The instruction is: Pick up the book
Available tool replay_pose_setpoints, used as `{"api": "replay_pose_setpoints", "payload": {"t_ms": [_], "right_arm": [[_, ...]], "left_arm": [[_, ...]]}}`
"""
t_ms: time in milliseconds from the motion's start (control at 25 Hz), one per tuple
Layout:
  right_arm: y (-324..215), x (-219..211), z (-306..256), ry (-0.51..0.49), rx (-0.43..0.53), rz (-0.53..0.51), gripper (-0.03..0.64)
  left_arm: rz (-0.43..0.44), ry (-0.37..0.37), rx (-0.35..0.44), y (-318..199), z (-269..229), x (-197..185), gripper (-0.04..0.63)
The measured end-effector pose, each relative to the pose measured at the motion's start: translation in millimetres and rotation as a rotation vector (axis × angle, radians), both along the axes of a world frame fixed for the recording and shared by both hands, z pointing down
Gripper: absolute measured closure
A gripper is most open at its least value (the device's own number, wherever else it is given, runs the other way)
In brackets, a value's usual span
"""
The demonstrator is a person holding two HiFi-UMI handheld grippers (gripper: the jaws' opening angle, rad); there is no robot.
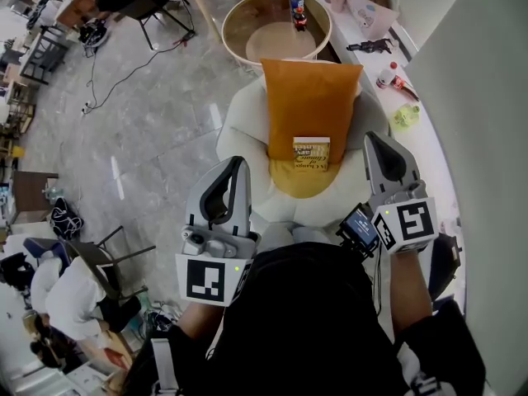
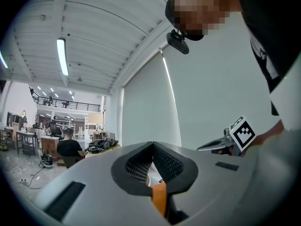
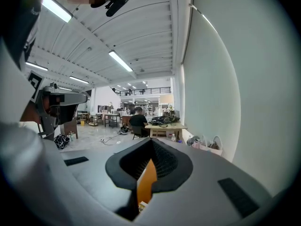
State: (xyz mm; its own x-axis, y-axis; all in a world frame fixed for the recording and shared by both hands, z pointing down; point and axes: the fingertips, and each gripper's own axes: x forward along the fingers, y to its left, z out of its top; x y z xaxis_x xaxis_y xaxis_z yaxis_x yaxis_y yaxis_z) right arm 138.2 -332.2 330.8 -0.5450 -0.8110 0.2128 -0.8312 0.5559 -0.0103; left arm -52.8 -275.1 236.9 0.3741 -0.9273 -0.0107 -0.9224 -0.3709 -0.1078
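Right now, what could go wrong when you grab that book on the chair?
The left gripper and right gripper both have their fingers shut. Unless they open first, they would only shove the book. The book seems propped against a soft orange cushion, so a bump might tip it flat.

bright, even ceiling strip lights [image 2: 62,55]; fisheye edges bend and darken.

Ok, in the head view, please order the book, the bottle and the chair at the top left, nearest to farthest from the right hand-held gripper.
1. Book: just left of the right hand-held gripper, on the orange cushion.
2. Bottle: on the round table, beyond the cushion.
3. Chair: far off, top left.
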Motion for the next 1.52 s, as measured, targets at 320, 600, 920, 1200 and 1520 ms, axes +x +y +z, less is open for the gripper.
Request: {"api": "replay_pose_setpoints", "payload": {"t_ms": [320, 600, 920, 1200, 1520], "right_arm": [[-12, 11, 4, -0.001, 0.007, -0.004, 0.603], [-21, 13, 6, 0.041, 0.021, -0.033, 0.603], [-40, 9, 26, 0.103, -0.008, -0.069, 0.603], [-76, -11, 71, 0.223, -0.067, -0.136, 0.603], [-107, -32, 150, 0.342, -0.16, -0.273, 0.603]], "left_arm": [[-0.026, -0.013, -0.022, -3, 2, 9, 0.584], [-0.032, -0.025, -0.017, -3, 0, 15, 0.584], [-0.049, -0.031, -0.04, -12, 11, 6, 0.584], [-0.079, -0.027, -0.126, -35, 46, -21, 0.584], [-0.065, -0.041, -0.13, -73, 87, -34, 0.584]]}}
